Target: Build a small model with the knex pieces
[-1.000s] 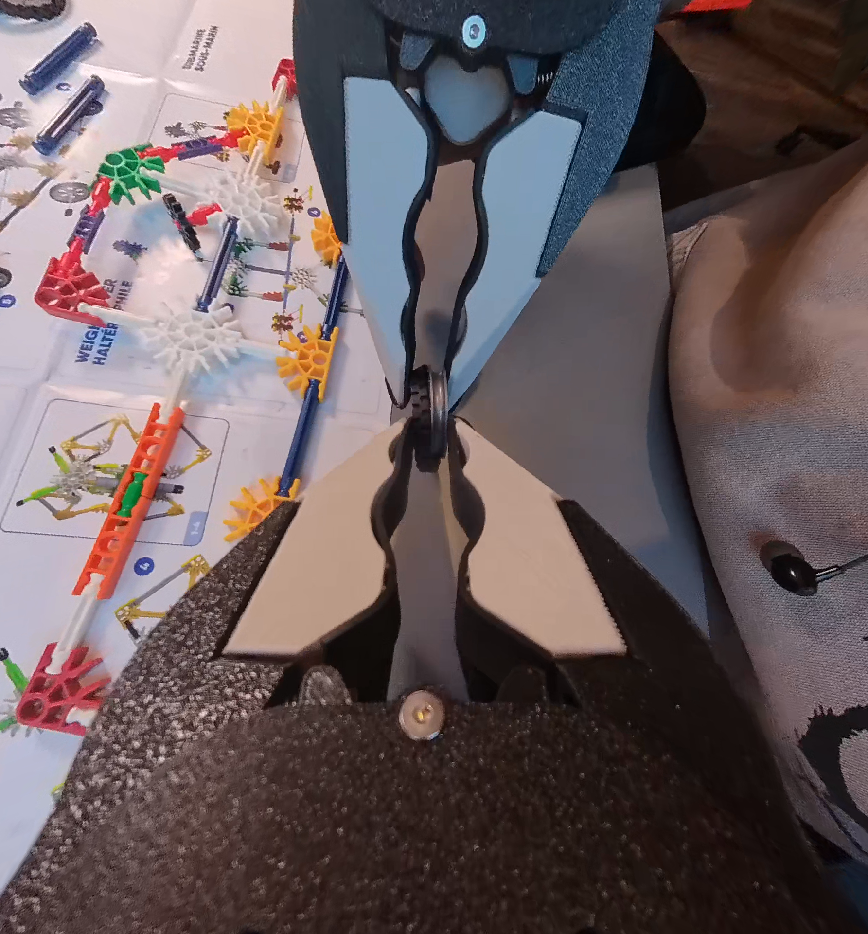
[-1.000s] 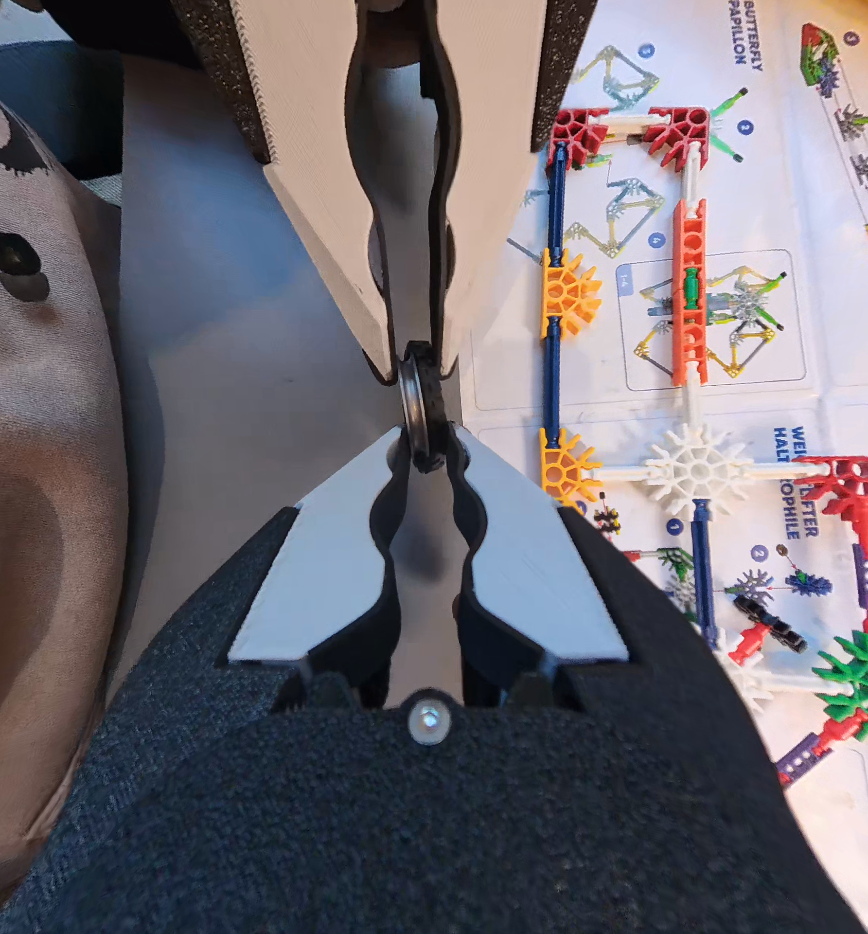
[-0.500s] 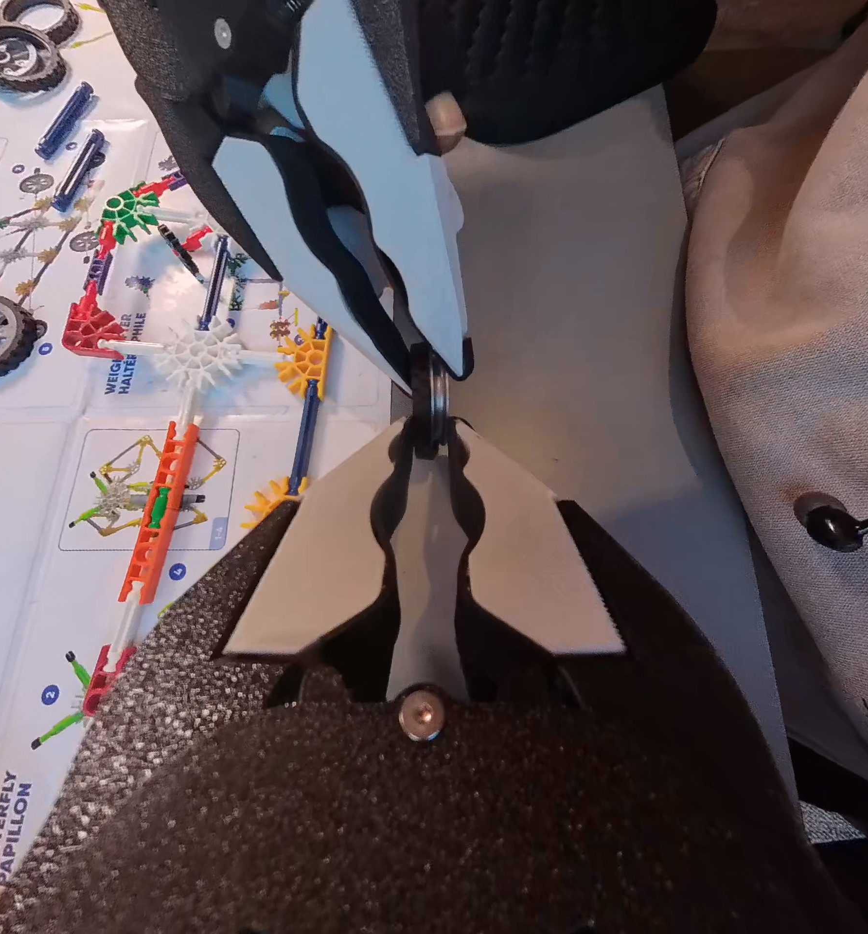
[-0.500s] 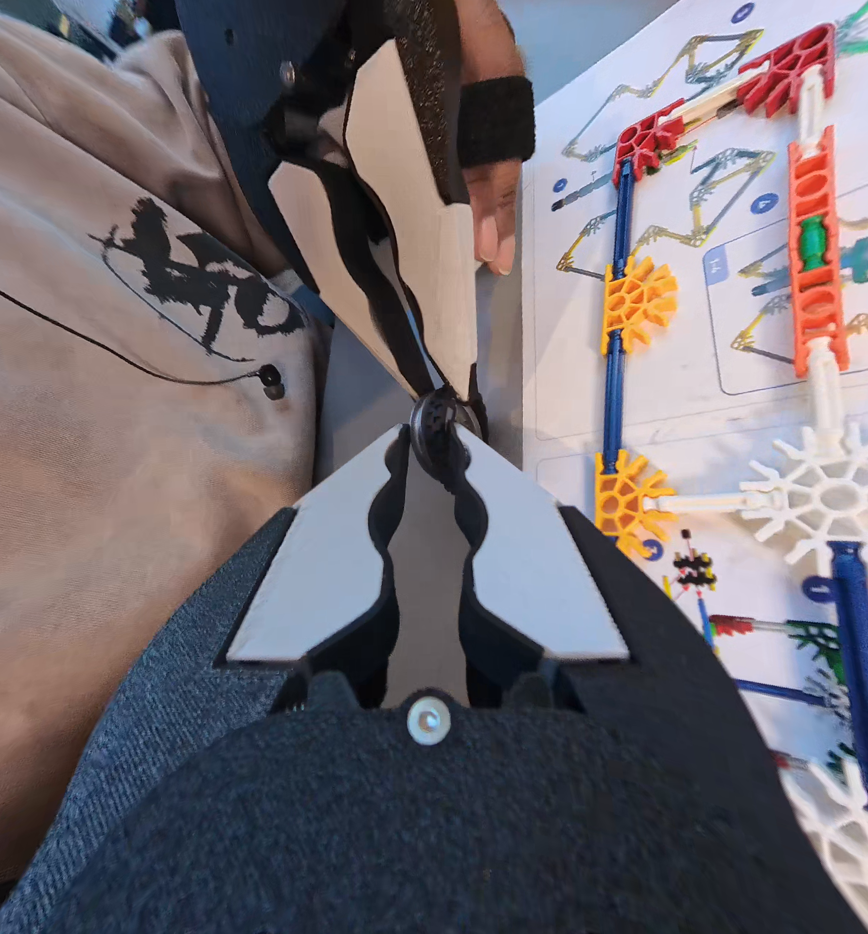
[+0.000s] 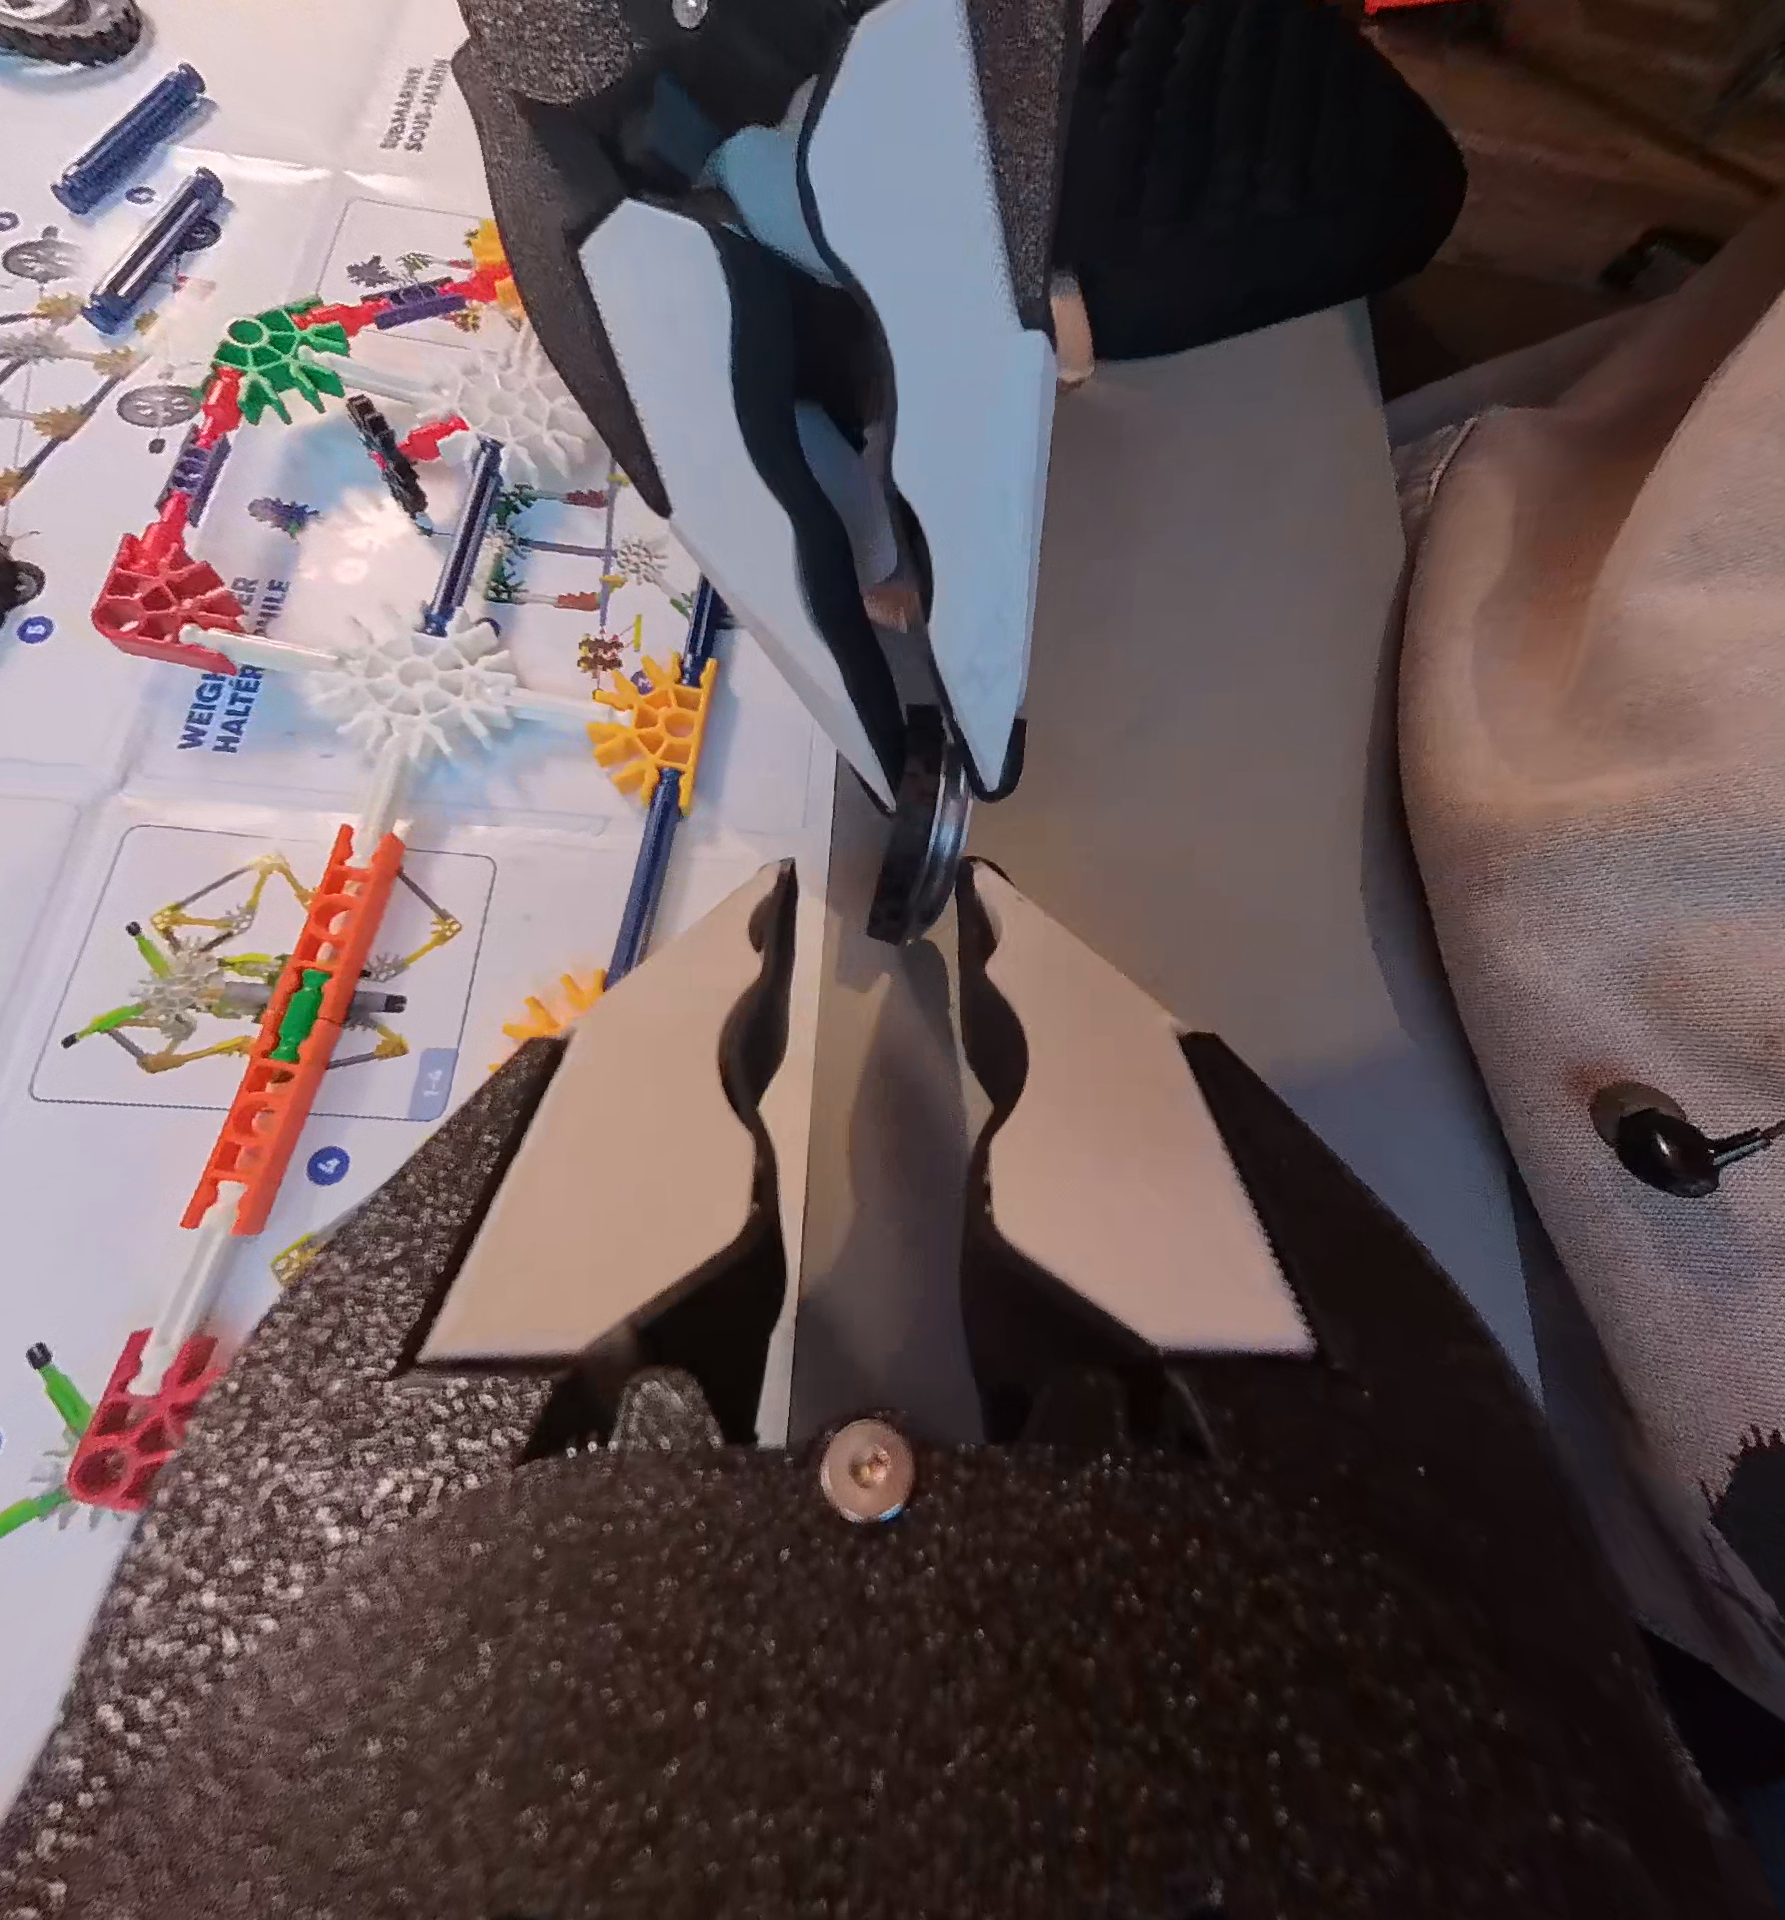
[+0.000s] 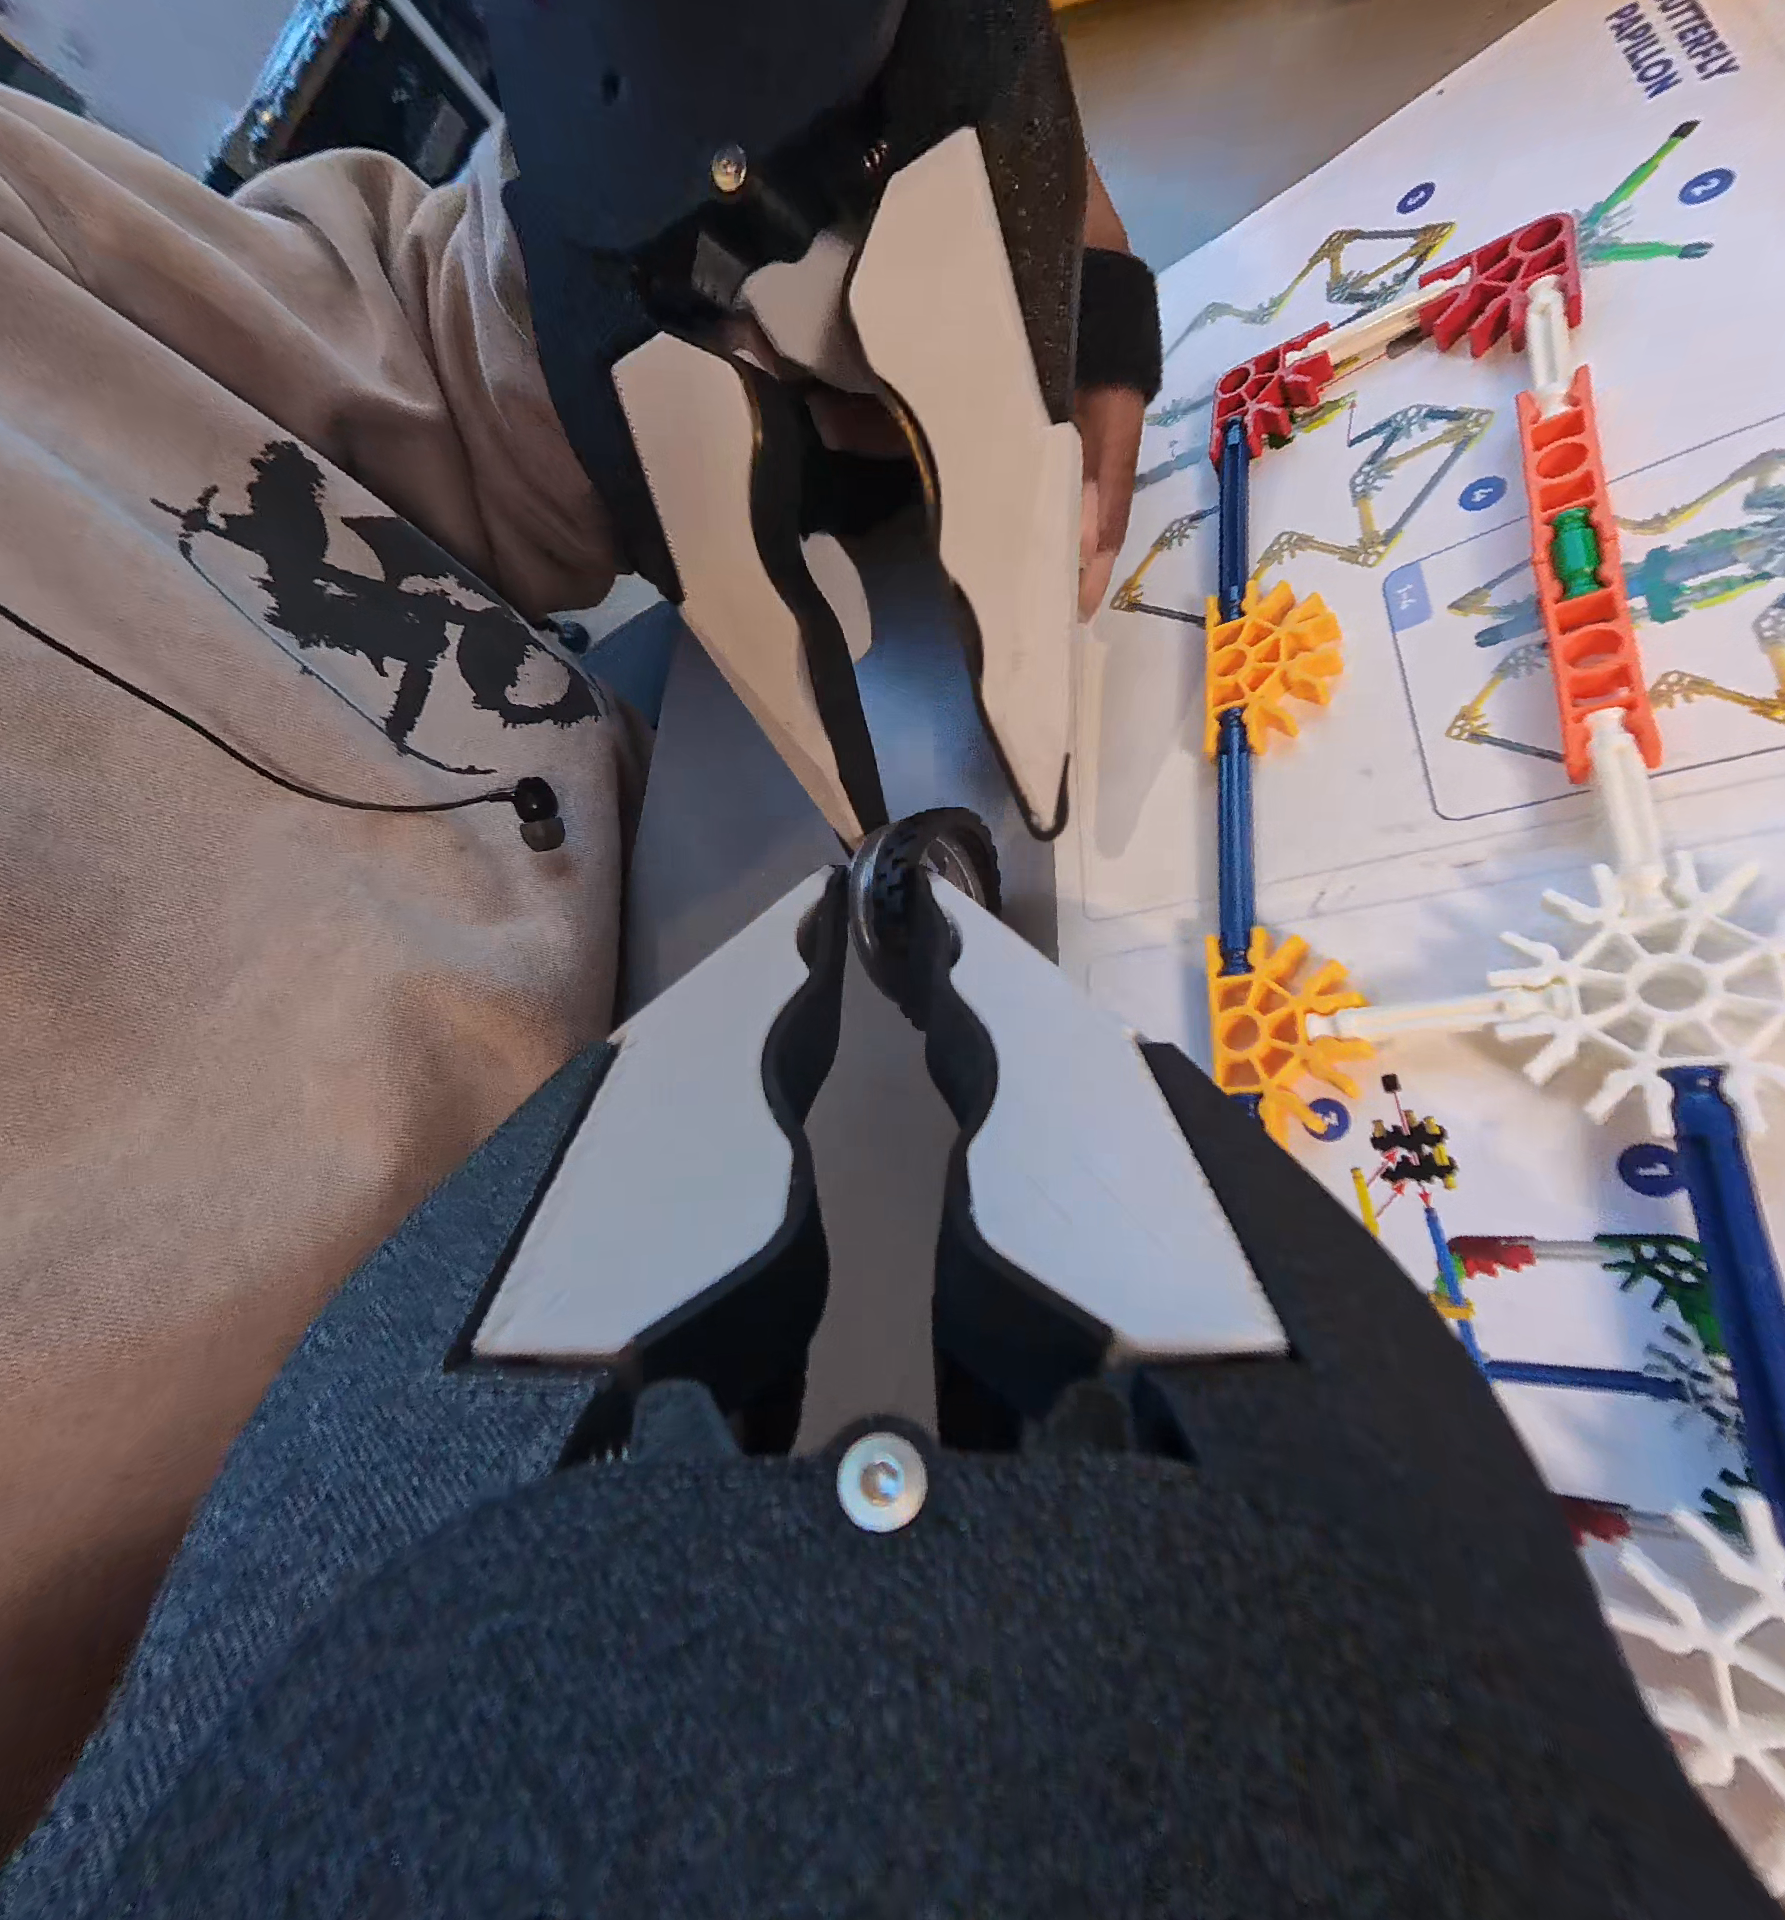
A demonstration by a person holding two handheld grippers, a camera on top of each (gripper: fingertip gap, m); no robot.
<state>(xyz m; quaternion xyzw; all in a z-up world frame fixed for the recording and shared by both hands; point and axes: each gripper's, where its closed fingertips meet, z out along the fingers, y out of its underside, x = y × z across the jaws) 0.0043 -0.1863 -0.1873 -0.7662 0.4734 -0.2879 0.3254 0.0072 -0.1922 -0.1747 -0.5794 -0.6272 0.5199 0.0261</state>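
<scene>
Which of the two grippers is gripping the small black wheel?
The right gripper, the one with the blue-grey body: its fingers are closed on the small black wheel. The left gripper, with the speckled black body, is open, its fingers either side of the wheel.

Bare grey table [image 5: 1210, 644] under both grippers is open. The toy rod frame [image 5: 420, 686] on the instruction sheet [image 5: 26, 935] crowds one side; a person's beige top [image 5: 1636, 727] blocks the other.

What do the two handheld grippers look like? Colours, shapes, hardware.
Left gripper: speckled black body, tan wedge-shaped fingers, wavy black inner pads, silver screw. Right gripper: dark blue-grey textured body, pale grey wedge fingers, same wavy black pads and screw. Black cuff worn at the left wrist.
</scene>
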